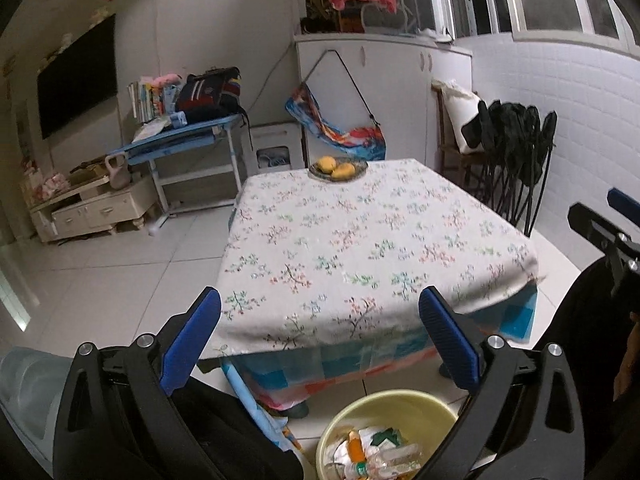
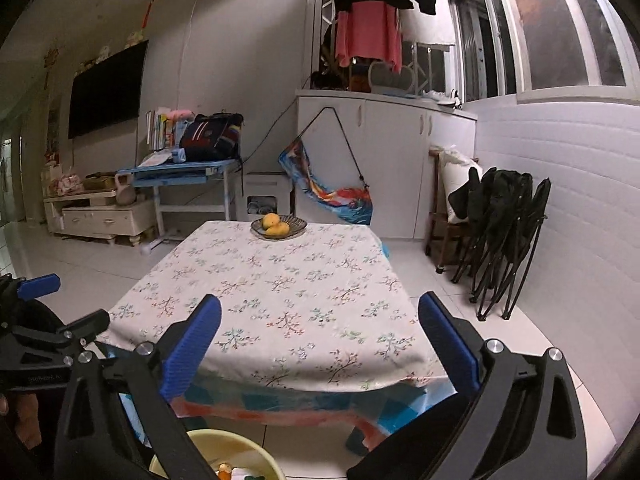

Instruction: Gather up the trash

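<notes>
A pale yellow bin [image 1: 404, 404] stands on the floor below the table's near edge, with crumpled wrappers and bottles [image 1: 376, 452] inside. Its rim [image 2: 236, 444] also shows at the bottom of the right wrist view. My left gripper [image 1: 320, 308] hangs above and a little behind the bin, wide open, nothing between its blue pads [image 1: 448, 336]. My right gripper [image 2: 320, 312] is wide open and empty too, above the table's near edge. Each gripper shows at the edge of the other's view: the right gripper [image 1: 612, 220], the left gripper [image 2: 40, 304].
A table [image 1: 360, 240] with a floral cloth fills the middle; a plate of yellow fruit [image 1: 338, 169] sits at its far edge. Folded black chairs [image 2: 504, 240] lean on the tiled wall at right. A blue desk [image 1: 180, 144], white cabinets and a low TV stand are beyond.
</notes>
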The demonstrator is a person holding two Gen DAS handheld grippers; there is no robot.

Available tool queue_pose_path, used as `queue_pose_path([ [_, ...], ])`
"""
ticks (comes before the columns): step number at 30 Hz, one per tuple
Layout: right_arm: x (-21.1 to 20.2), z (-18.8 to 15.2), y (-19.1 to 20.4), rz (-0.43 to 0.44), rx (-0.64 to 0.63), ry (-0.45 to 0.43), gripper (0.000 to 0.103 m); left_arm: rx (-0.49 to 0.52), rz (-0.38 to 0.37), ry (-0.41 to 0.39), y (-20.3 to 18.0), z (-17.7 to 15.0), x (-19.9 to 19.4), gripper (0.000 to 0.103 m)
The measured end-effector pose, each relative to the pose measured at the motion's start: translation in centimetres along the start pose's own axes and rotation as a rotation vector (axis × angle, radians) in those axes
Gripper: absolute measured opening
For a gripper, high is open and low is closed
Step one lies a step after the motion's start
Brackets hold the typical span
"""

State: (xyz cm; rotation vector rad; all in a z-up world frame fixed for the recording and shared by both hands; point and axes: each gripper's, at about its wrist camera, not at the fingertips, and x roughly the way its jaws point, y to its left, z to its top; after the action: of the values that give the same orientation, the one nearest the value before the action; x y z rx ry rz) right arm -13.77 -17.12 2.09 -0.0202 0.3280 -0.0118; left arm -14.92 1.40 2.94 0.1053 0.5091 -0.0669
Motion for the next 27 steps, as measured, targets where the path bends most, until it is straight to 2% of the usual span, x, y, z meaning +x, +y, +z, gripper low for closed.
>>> queue_pose_path([
  [7, -0.4, 0.1, -0.6, -0.02, 0.005, -0.005, 0.095, -0.05, -0.011, -0.022, 1.1, 0.4, -0.1, 0.096],
  [15, 0.3, -0.1, -0.6, -0.024, 0.017, 0.018, 0.096, -0.029, -0.024, -0.044, 0.6, 0.5, -0.1, 0.096],
  [27, 1.0, -0.2, -0.5, -0.041, -0.001, 0.041, 0.096, -0.054, -0.022, -0.068, 1.0, 0.8, -0.3, 0.096],
])
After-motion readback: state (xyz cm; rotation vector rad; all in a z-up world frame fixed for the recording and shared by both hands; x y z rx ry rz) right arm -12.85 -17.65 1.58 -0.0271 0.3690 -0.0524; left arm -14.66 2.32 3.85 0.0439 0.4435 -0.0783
